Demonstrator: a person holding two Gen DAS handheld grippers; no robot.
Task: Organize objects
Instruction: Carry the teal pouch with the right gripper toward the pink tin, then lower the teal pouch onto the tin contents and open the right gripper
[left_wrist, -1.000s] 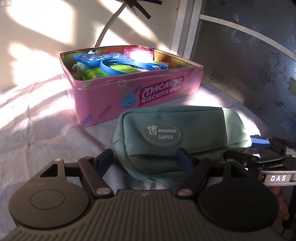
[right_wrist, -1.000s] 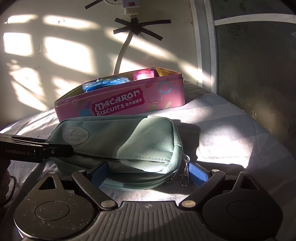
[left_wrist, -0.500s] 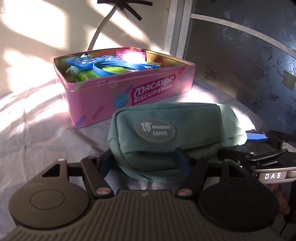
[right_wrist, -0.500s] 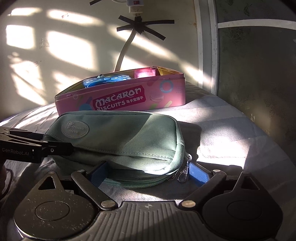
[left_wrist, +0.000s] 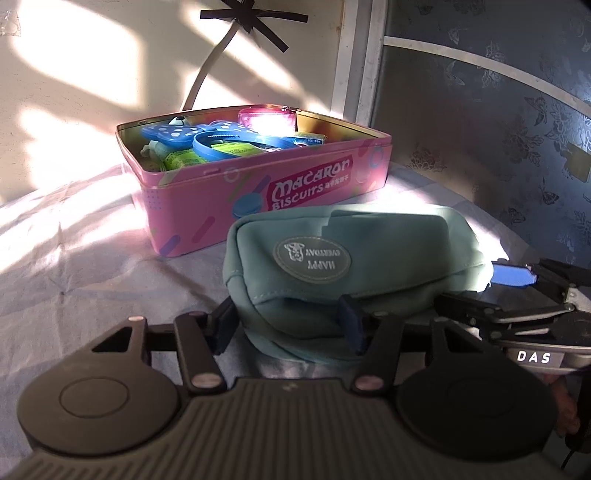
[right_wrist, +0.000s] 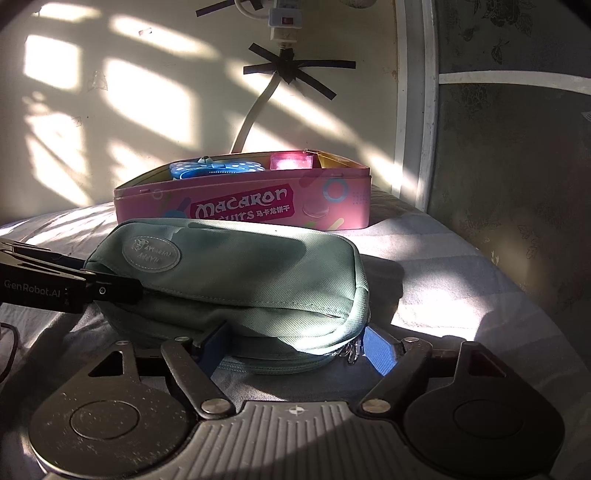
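Note:
A green zip pouch with an oval patch lies on the pale cloth, in front of an open pink Macaron biscuit tin. My left gripper is closing on the pouch's left end, and its pads press into the fabric. In the right wrist view the same pouch has its zipper end between the pads of my right gripper, which is also closing and squeezing it. The tin holds a blue headband, spotted blue pieces, green packets and a pink item.
The cloth-covered surface runs back to a sunlit wall with a taped white cable. A white frame and a dark flowered panel close off the right side. The tin stands close behind the pouch.
Both pairs of jaws have narrowed onto the pouch's two ends. The fabric has bunched and bulged upward between them. The tin has not moved.

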